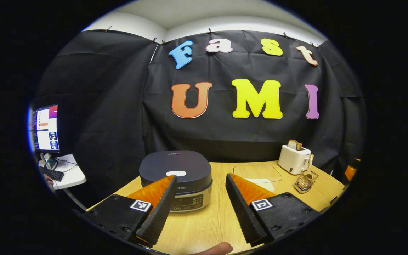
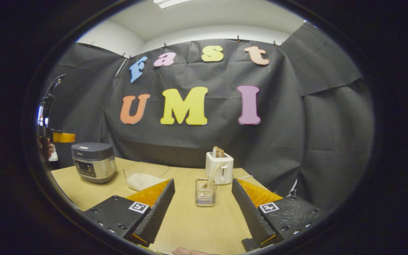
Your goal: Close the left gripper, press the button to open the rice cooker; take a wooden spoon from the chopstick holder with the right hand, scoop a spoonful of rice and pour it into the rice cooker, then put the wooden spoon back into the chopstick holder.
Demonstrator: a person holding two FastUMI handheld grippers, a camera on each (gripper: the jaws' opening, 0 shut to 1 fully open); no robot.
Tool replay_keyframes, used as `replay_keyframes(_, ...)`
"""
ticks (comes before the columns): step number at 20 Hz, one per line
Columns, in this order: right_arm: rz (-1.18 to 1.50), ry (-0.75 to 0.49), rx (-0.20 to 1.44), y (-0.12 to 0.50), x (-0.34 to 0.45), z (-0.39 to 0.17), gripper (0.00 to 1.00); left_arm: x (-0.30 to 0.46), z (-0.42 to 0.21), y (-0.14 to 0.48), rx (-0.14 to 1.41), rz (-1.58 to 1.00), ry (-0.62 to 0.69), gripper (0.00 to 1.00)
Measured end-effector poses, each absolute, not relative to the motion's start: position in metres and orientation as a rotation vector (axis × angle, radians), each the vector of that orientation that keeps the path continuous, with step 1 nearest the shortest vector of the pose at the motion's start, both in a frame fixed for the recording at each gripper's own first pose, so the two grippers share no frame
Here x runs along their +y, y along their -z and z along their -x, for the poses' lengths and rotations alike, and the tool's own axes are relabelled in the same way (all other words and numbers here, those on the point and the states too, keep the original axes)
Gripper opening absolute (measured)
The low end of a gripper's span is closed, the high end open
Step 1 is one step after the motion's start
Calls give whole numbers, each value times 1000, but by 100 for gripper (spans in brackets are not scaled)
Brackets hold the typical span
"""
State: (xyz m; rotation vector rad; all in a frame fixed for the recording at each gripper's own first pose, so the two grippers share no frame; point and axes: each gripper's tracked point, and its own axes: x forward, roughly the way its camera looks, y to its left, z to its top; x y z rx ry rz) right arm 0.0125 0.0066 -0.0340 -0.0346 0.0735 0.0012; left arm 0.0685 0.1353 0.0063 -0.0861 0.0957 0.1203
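The wooden table (image 1: pixel 204 219) carries it all. Rice cooker (image 1: pixel 176 177) sits lid down, just ahead of the left gripper (image 1: pixel 200 209), fingers spread wide. Toaster (image 2: pixel 219 167) stands at the back. Right gripper (image 2: pixel 204 212) gapes too, facing the chopstick holder (image 2: pixel 205 193), wooden spoon (image 2: pixel 214 173) leaning inside. Clear container (image 2: pixel 143 177) apparently holds rice.

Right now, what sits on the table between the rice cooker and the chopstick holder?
In the right gripper view, a clear container holding white rice lies between the rice cooker and the chopstick holder; otherwise bare table.
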Motion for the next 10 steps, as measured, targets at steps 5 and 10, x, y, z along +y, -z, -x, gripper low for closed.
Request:
replay_keyframes(5, 16, 4, 90, 44, 4, -15, 97, 148, -99, -6, 160, 57, -95, 64)
replay_keyframes(10, 8, -4, 108, 53, 2, -18, 96, 167, -128, 3, 231, 88, -99, 27)
